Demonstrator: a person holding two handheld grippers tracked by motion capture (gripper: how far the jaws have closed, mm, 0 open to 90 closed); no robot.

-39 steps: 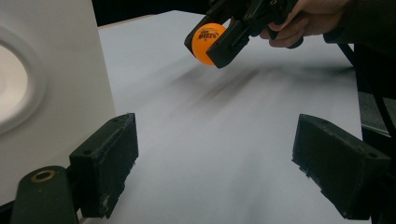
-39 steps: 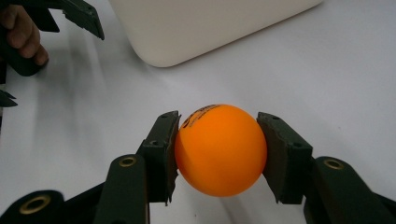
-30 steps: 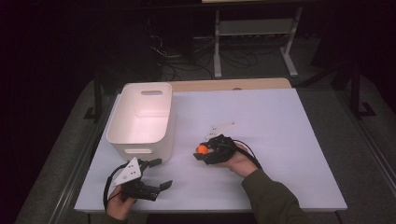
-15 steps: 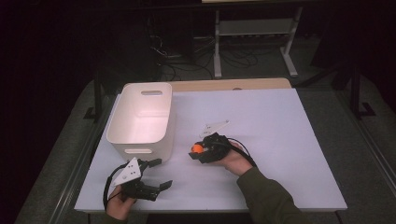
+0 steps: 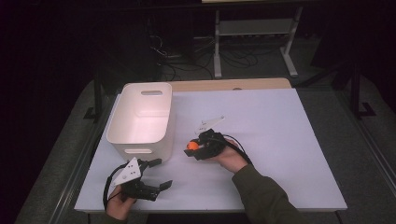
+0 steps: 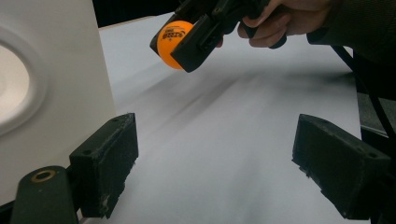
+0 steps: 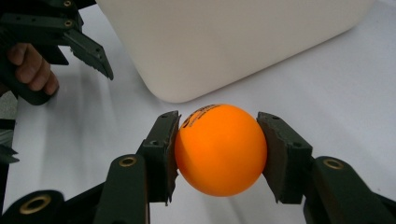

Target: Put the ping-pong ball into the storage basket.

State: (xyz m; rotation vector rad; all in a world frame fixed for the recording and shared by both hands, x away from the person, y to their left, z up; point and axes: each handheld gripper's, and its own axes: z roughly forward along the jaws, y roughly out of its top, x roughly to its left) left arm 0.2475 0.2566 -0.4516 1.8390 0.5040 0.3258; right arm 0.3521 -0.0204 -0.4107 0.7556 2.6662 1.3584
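An orange ball [image 7: 219,149] with dark print sits clamped between the jaws of my right gripper [image 7: 218,151]. From above, the ball [image 5: 191,146] and right gripper [image 5: 192,148] hang just over the table, right of the white bin [image 5: 142,116]. The left gripper view catches the same ball [image 6: 173,37] held up at the top. Near the table's front left edge my left gripper [image 5: 159,173] stands open with nothing between its jaws, which also spread wide in its own view [image 6: 215,158].
The white bin's wall [image 7: 224,42] rises close ahead of the right gripper. A small white flat piece [image 5: 208,123] lies on the white tabletop [image 5: 280,140] behind the right hand. A metal shelf frame [image 5: 254,32] stands beyond the table.
My right gripper has carried the orange ball leftward, closer to the bin. The left gripper has stayed where it was.
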